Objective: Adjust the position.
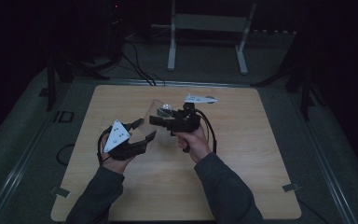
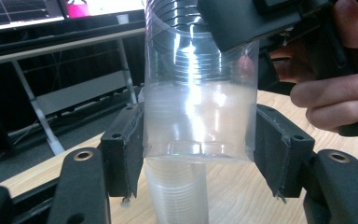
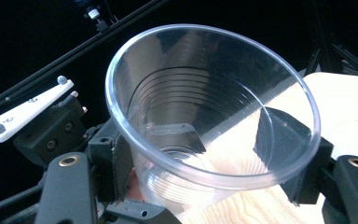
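A clear plastic cup point(image 1: 156, 112) is held above the wooden surface point(image 1: 242, 154), between the two tools near its middle. The right tool point(image 1: 154, 120) is closed on the cup, its pads point(image 3: 279, 140) pressed against the wall just below the rim. The left tool point(image 1: 143, 130) is seen around the cup's base; its pads point(image 2: 123, 149) lie at the cup's sides, but whether they press cannot be told. A second clear cup point(image 2: 177, 196) is seen below the first.
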A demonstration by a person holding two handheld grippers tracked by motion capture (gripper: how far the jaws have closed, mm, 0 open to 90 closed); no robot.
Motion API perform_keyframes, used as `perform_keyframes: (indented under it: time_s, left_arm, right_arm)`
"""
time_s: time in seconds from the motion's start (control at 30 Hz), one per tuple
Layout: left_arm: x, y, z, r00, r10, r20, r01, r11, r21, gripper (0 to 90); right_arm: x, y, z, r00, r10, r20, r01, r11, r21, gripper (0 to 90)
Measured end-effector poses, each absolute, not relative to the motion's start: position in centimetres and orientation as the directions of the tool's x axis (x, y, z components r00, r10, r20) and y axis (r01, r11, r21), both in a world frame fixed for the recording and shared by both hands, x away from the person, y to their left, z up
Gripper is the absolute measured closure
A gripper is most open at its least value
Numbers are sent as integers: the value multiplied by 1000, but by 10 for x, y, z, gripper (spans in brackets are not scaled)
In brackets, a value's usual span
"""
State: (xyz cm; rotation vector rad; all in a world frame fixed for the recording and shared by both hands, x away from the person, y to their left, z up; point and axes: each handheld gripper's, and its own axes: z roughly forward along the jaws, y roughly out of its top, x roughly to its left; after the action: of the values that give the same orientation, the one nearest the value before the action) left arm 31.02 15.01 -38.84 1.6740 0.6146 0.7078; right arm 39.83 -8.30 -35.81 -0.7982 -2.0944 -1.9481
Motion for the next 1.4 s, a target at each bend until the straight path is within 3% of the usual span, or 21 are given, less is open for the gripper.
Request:
perform_keyframes:
  time_s: [0.3,0.33,1.0,1.4]
  left_arm:
    - [313,151,-388,713,693,103,63,-210,976,295]
    - [314,151,-388,722,685,97,71,-213,975,287]
    - [323,158,-387,787,616,30,141,-228,963,286]
    - [328,159,-390,817,576,-10,177,-234,956,314]
  right_arm:
    - [396,-84,-355,-853,308,421,451,29,892,314]
    - [394,-84,-354,-863,340,373,417,65,907,314]
    - [381,-75,-342,-918,364,154,255,249,934,314]
    - [379,-74,-342,-936,330,121,228,309,923,315]
